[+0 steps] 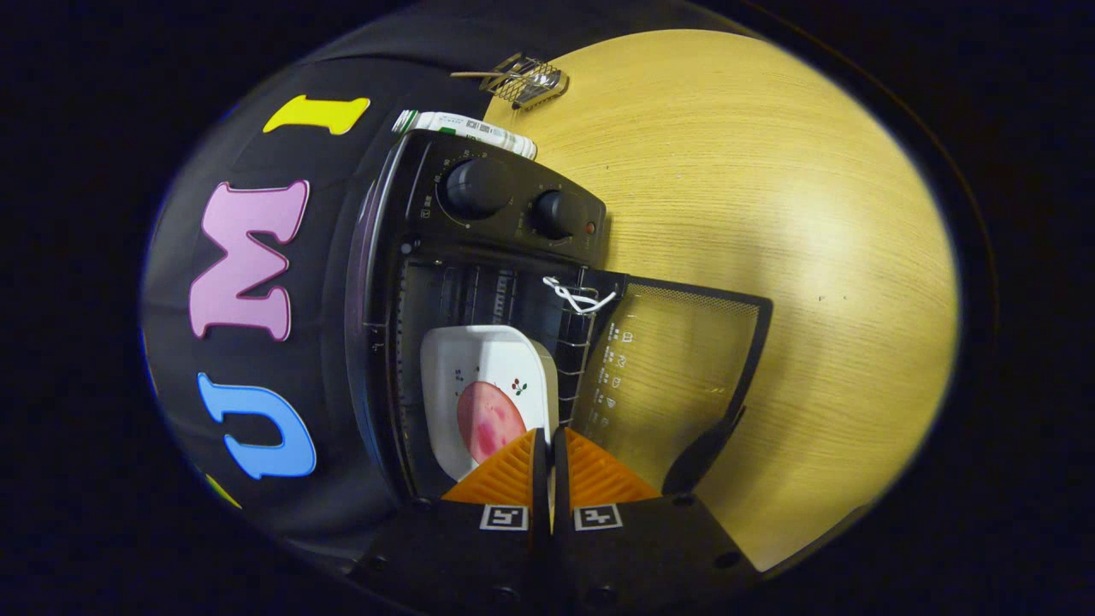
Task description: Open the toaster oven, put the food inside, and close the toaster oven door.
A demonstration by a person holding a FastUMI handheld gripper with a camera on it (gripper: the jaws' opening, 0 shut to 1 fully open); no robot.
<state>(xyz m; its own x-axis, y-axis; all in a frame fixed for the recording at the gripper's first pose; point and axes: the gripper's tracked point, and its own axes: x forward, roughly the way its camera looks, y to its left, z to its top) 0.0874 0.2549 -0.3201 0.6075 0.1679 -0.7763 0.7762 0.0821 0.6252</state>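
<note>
The black toaster oven (513,205) stands on a wooden table with its glass door (676,359) swung fully open and lying flat toward me. A white plate (479,359) carrying a pink slice of food (488,423) rests inside the oven cavity on the wire rack (575,342). My gripper (548,435) is at the mouth of the cavity, fingers pressed nearly together on the plate's near rim. The door's dark handle (706,445) lies just beside my fingers.
The light wooden table (770,214) spreads out past the open door. A small metal mesh tool (526,81) lies beyond the oven, with a white box (466,128) against the oven's side. A white tie (582,298) hangs on the rack's front corner.
</note>
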